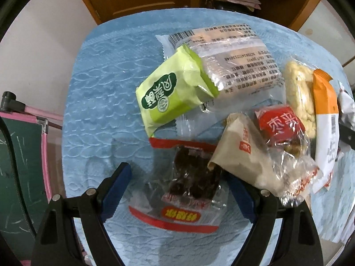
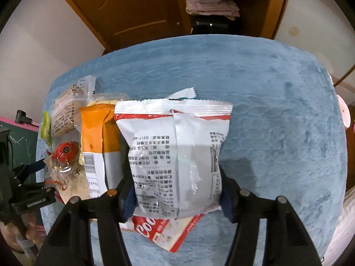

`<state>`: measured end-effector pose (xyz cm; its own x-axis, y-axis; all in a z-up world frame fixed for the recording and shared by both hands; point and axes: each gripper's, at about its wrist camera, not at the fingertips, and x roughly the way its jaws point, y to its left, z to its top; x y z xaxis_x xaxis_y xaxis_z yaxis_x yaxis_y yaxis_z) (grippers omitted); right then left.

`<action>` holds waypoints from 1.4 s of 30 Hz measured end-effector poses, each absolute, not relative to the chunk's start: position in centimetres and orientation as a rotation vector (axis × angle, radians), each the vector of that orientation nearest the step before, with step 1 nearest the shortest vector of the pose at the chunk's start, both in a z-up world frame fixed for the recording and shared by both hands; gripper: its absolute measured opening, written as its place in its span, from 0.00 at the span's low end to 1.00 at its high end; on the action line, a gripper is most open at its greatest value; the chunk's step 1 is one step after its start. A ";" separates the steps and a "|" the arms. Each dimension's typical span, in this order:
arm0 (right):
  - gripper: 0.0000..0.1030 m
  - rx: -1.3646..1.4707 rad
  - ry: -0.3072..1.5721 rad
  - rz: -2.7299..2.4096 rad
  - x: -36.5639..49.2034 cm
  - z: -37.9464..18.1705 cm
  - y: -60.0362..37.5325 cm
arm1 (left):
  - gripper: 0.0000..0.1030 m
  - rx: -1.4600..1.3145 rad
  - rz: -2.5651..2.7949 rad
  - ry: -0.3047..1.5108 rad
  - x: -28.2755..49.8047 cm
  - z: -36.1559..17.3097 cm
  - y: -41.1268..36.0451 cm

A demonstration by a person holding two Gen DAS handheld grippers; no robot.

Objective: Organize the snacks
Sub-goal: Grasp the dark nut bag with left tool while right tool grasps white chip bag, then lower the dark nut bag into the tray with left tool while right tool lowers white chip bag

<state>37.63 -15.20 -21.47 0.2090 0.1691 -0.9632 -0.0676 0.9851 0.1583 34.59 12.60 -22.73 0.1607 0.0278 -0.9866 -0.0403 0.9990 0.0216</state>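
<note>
both cams ride on the grippers, looking forward and down along the fingers at the blue towel [image 1: 99,93] from close up. left view sits left of the snack pile, right view further right (it catches the left gripper [image 2: 40,177] at its edge). both share the orange packet [image 1: 325,115].

— What sits behind the blue textured cloth [image 1: 99,84] that covers the bench?

— A brown wooden cabinet [image 2: 124,6] with a panelled door fills the top of both views. An open shelf at upper right holds a stack of folded pinkish cloths [image 2: 210,2], with a dark glossy object [image 2: 213,25] just below them.

— And at the left edge?

— A green chalkboard [image 1: 20,166] in a pink frame, marked with faint chalk strokes, at lower left of the left wrist view. A pale wall [image 1: 51,35] runs beside the cabinet.
</note>
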 end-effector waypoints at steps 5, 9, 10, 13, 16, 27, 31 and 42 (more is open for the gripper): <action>0.55 0.097 1.336 0.171 36.3 -20.6 -16.1 | 0.53 -0.032 0.039 1.394 34.7 -22.0 12.5; 0.55 0.106 1.320 0.183 34.4 -18.7 -16.4 | 0.47 -0.046 0.074 1.419 33.6 -20.9 12.6; 0.55 0.108 1.315 0.188 34.1 -18.3 -16.4 | 0.47 -0.049 0.076 1.416 33.3 -20.5 12.5; 0.55 0.107 1.281 0.215 32.6 -15.6 -16.2 | 0.46 -0.048 0.072 1.375 31.6 -17.5 12.4; 0.55 0.100 1.232 0.243 30.7 -12.4 -16.0 | 0.46 -0.048 0.056 1.290 29.1 -12.4 12.1; 0.55 0.081 1.027 0.369 20.1 -0.3 -14.4 | 0.47 -0.001 -0.074 0.967 15.7 4.1 9.0; 0.55 0.073 0.971 0.411 16.1 2.6 -14.0 | 0.47 0.000 -0.116 0.903 10.0 6.9 7.4; 0.55 0.097 0.863 0.494 6.7 4.9 -14.3 | 0.48 -0.015 -0.137 0.808 0.8 7.2 4.4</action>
